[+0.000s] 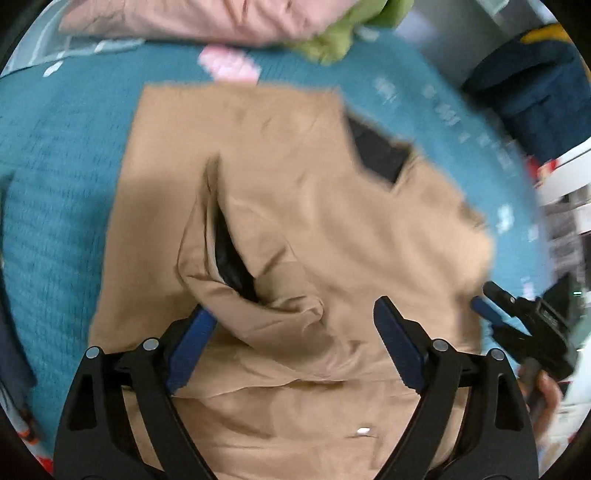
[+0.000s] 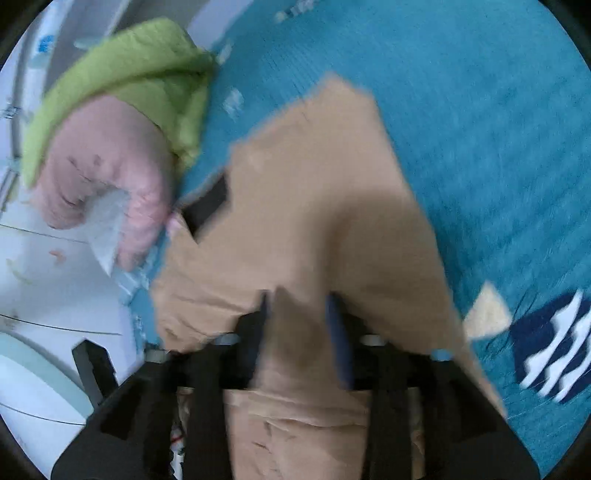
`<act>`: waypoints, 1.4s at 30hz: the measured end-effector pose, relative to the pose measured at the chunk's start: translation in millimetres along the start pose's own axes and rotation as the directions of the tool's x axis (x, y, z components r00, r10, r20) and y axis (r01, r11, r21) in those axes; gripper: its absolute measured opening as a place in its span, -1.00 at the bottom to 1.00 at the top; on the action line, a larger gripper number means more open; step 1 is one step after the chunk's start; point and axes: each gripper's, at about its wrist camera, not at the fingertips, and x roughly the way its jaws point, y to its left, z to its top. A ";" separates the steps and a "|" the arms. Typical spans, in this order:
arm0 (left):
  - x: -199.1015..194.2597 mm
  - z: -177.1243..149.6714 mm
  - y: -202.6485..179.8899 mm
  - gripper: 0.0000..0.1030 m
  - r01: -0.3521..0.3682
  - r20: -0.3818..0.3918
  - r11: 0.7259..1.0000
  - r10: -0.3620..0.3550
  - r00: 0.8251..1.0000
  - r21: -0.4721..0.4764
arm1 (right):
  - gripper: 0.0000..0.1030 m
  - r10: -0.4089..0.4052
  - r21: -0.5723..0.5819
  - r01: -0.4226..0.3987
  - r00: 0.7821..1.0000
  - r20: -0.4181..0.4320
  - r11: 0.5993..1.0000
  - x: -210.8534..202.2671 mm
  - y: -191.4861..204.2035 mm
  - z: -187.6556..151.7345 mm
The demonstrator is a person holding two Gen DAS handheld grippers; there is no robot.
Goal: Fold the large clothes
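A tan garment (image 1: 295, 206) with a dark lining lies spread on a teal blanket (image 1: 55, 203). My left gripper (image 1: 291, 314) is open, its blue-padded fingers (image 1: 397, 336) straddling a bunched fold of the tan cloth. My right gripper (image 2: 299, 314) shows in the left wrist view (image 1: 491, 299) at the garment's right edge. In the right wrist view its jaws stand a little apart with tan cloth (image 2: 332, 221) between them; the view is blurred, so the grip is unclear.
A pink garment (image 1: 184, 18) and a green one (image 1: 332, 40) lie at the blanket's far edge. They also show in the right wrist view, pink (image 2: 107, 162) and green (image 2: 129, 66). A navy-and-white striped cloth (image 2: 554, 354) lies at right. Dark blue fabric (image 1: 535, 85) sits beyond the blanket.
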 end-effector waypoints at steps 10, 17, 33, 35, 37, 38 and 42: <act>-18.6 96.4 57.2 0.70 -0.195 0.044 0.978 0.199 0.979 -0.067 | 0.38 -0.255 -0.053 0.253 0.966 -0.035 0.966 32.2 0.1 88.6; 17.0 126.8 88.8 0.70 -0.249 -0.099 0.964 0.240 0.966 -0.097 | 0.38 -0.261 -0.057 0.255 0.950 -0.172 0.965 71.5 -6.9 111.4; 63.4 145.6 84.9 -0.40 -0.202 -0.162 0.979 0.196 0.967 -0.020 | -0.74 -0.297 -0.210 0.253 0.931 -0.213 0.944 86.5 3.1 124.7; 55.0 151.5 76.0 -0.51 -0.201 -0.096 0.979 0.203 0.974 0.030 | -0.76 -0.334 -0.264 0.289 0.932 -0.144 0.920 78.3 17.7 132.6; 40.7 161.2 70.3 -0.58 -0.187 -0.014 0.981 0.188 0.982 0.044 | -0.76 -0.312 -0.268 0.280 0.946 -0.084 0.922 68.2 31.4 145.5; 34.2 165.4 68.2 -0.58 -0.178 0.016 0.983 0.178 0.984 0.043 | -0.76 -0.301 -0.270 0.275 0.952 -0.059 0.923 64.0 37.7 151.6; -3.9 181.5 48.8 -0.58 -0.116 0.151 0.990 0.102 0.983 0.086 | -0.76 -0.244 -0.345 0.254 0.967 0.073 0.904 40.9 75.9 166.0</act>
